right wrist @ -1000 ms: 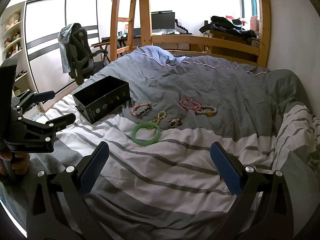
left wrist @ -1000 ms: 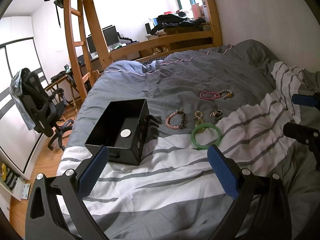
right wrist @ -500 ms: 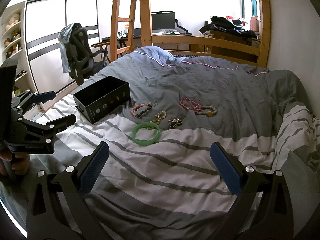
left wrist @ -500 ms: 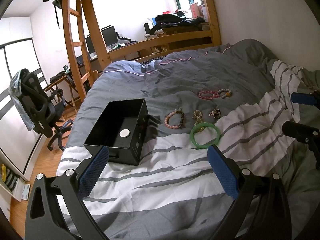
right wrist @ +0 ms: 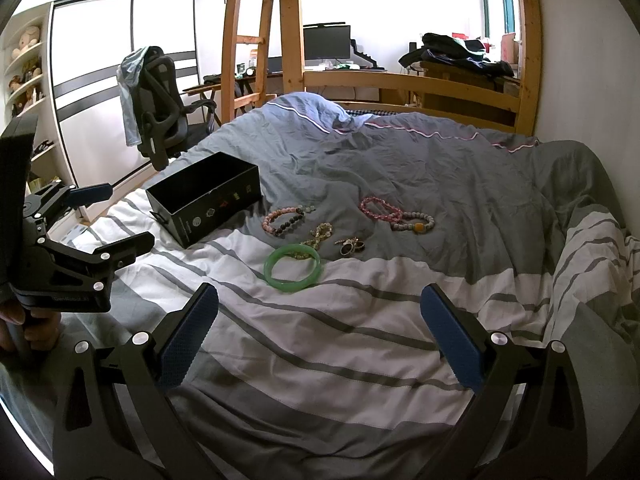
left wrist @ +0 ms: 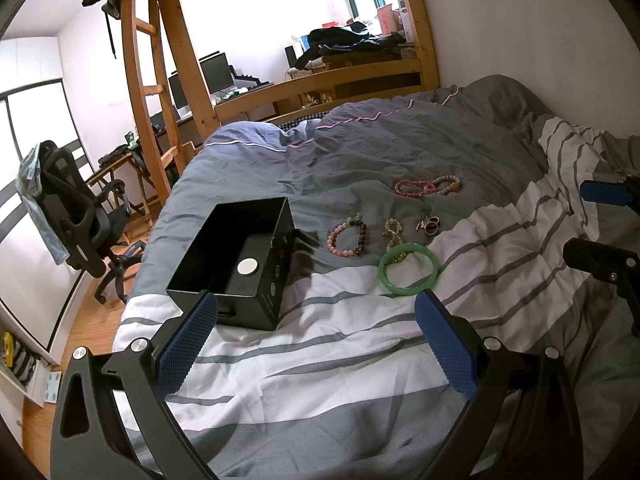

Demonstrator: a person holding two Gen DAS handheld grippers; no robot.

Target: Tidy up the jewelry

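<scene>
an open black box (left wrist: 244,256) sits upright on the bed's grey-and-white striped duvet (left wrist: 320,360), a small round white disc (left wrist: 247,267) on its floor. right of the box lies a pink and dark bead bracelet (left wrist: 348,237). further right, a green jade bangle (left wrist: 407,269) lies flat, its far rim overlapping a gold chain piece (left wrist: 394,232). a small dark ring cluster (left wrist: 429,225) lies beyond the bangle. farther from the box, a pink bead bracelet (left wrist: 414,188) touches a grey bead bracelet (left wrist: 449,184).

Office chair (right wrist: 160,108) beside striped duvet (right wrist: 360,344); wooden ladder (left wrist: 148,92); monitor (right wrist: 326,43).
</scene>
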